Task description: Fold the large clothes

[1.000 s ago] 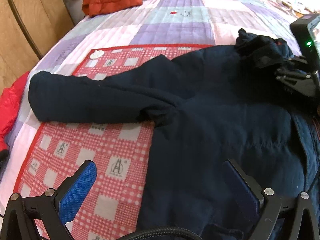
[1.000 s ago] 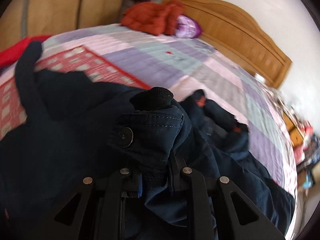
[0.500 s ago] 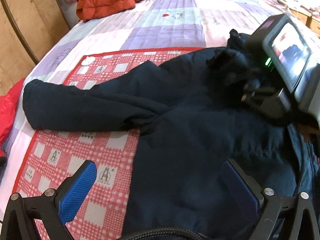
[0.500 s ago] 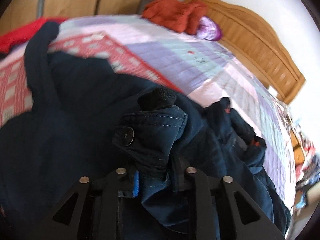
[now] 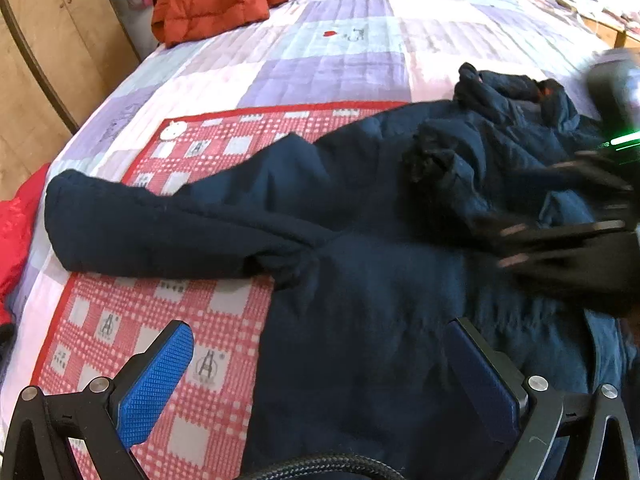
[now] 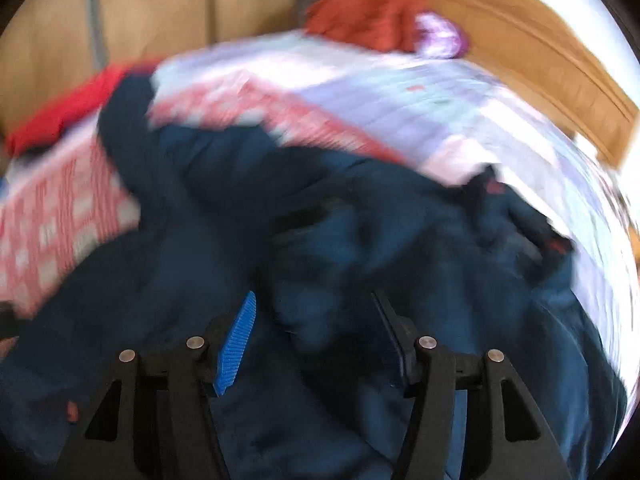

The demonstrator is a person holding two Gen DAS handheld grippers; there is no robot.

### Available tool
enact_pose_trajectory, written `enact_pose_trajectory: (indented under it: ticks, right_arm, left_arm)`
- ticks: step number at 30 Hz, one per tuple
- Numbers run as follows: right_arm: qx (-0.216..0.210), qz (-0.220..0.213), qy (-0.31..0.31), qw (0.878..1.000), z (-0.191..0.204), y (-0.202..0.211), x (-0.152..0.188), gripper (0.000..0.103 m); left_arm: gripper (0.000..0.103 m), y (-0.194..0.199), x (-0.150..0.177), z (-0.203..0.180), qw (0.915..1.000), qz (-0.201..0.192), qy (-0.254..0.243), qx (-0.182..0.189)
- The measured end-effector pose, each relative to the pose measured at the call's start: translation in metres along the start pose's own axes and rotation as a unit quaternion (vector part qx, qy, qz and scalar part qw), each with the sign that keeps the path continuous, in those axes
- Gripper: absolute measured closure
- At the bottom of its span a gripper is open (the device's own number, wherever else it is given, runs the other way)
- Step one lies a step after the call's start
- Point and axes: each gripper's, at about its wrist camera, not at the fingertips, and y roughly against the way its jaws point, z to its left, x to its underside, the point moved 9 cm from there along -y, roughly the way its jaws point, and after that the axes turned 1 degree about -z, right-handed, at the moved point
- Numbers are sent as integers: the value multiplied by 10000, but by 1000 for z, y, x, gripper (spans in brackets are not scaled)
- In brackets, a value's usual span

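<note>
**Navy jacket spread on the bed, both grippers parted above it**

A large navy jacket (image 5: 372, 264) lies across the near part of the bed (image 5: 344, 60), its body partly on a red-and-white checked mat (image 5: 168, 344) that covers the quilt. One sleeve (image 5: 160, 228) stretches out flat toward the bed's left edge, its cuff end lying past the mat's border. The other sleeve's dark cuff (image 5: 430, 160) rests folded in on top of the jacket's chest, and the bunched collar (image 5: 516, 92) lies toward the bed's right side.

The left gripper (image 5: 320, 376) hovers over the jacket's lower part with its blue-padded fingers (image 5: 154, 380) wide apart, holding nothing. The right gripper (image 6: 316, 340) is heavily blurred in both views; its fingers stand apart over the jacket's rumpled middle, with no cloth between them.

An orange-red padded coat (image 5: 212, 0) is heaped at the far left corner of the bed, near the wooden headboard (image 6: 520, 52). A red garment (image 5: 16, 220) lies at the bed's left edge.
</note>
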Motion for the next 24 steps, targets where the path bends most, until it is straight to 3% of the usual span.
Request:
enact_pose_trajectory:
  ticks: [3,5,8,11,14,16,19,21,24]
  right_arm:
    - [562,-365,-584,9960,-53,55,12,33]
    - [1192,-433,-732,9892,-98,88,29,33]
    - [2046,-354,-1102,9720,-171,124,56,31]
    - [2639,-53,-1769,9482,-241,137,88,31]
    - [2680,205,-2130,9394,-274,123,109,31]
    - [2499,544,-2173,9420,-280,97,121,31]
    - [2321,930,-1918,9490,-285,53,142,29]
    - [2371,785,-1922,9490,-299,45,146,22]
    - [2189,687,-2180,9486,-320,34,152,21]
  left_arm:
    - [0,-8,-18,-11,10000,-52,-12,68]
    - [0,-15,-34,-24,9998,-113,-38,165]
    - [0,-31,-65,-54,9992,-198,-139,307]
    - [0,-55,-97,-93,9984,-292,-286,382]
    - [0,-84,-119,-127,9978,-303,-411,413]
    - [0,-110,-125,-141,9980,-221,-551,206]
    - [0,-156,-102,-147,9970,350,-684,-65]
    - [0,-179,-81,-141,9973,614,-295,258]
    - [0,-180,-71,-131,9981,398,200,416]
